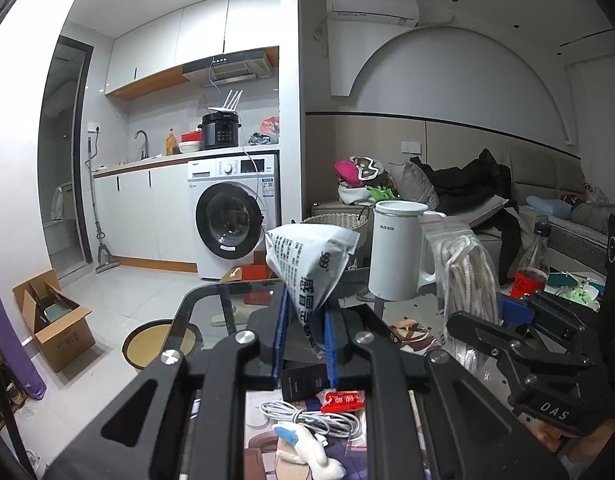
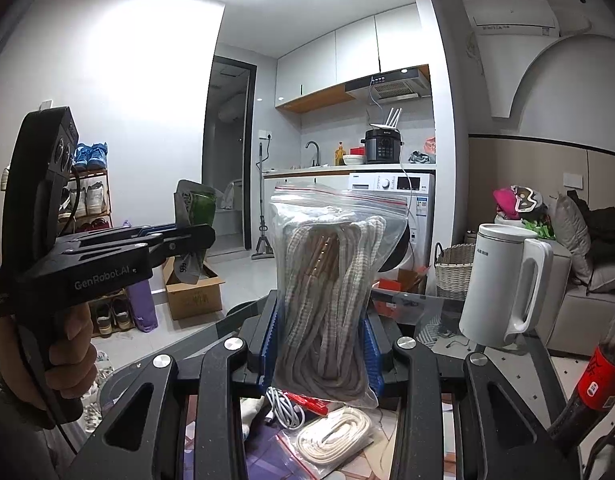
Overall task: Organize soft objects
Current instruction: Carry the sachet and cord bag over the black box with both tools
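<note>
My left gripper (image 1: 305, 316) is shut on a white printed sachet (image 1: 307, 256) and holds it upright above the glass table (image 1: 211, 300). It also shows in the right wrist view (image 2: 191, 236) at the left. My right gripper (image 2: 321, 340) is shut on a clear zip bag of beige rope (image 2: 327, 280), held upright above the table. That bag also shows in the left wrist view (image 1: 463, 272) at the right. Below lie a coiled white cable (image 1: 311, 420), a white plush piece (image 1: 311, 452) and another bagged white cord (image 2: 333, 436).
A white kettle (image 2: 503, 284) and a dark cola bottle (image 2: 595, 380) stand on the table to the right. A wicker basket (image 2: 451, 268), a cardboard box (image 1: 53, 320), a round basin (image 1: 155, 340) and a washing machine (image 1: 231, 216) are beyond the table.
</note>
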The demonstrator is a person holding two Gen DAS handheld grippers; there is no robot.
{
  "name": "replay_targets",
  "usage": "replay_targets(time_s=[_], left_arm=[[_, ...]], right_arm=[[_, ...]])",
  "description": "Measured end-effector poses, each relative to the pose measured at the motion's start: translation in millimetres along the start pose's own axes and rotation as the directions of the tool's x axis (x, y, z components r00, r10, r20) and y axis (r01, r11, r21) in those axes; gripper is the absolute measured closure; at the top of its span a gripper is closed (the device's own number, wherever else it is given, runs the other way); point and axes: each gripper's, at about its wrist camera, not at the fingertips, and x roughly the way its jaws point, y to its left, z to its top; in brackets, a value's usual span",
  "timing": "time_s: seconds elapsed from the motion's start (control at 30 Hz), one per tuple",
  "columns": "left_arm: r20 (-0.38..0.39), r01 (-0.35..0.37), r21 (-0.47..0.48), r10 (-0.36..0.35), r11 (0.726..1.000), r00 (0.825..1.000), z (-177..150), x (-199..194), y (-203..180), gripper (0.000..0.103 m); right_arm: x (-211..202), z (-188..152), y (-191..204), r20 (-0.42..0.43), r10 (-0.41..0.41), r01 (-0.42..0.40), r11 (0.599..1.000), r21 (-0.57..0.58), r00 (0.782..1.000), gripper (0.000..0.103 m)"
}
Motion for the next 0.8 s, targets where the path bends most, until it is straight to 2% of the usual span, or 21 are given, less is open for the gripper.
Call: replay_targets(time_s=[0.2, 0.6, 0.8], left_arm=[[0.022, 0.009, -0.006, -0.009, 1.0, 1.0, 11, 7, -4, 0.089], [0.057, 0.031, -0.062, -0.028, 0.998, 0.998, 59, 46, -5, 0.089], [0.075, 0.022, -0.09, -0.015, 0.996, 0.997, 77, 72, 2, 0.089]], right_arm=[[8, 9, 1, 0.015, -0.005, 0.005, 1.0, 0.014, 1.0, 0.067], [32, 57, -13, 0.072, -0.042, 0.041, 0.999, 0.015, 0.997, 0.067], [53, 76, -22, 0.097, -0.068, 0.074, 0.996, -0.05, 0.993, 0.067]])
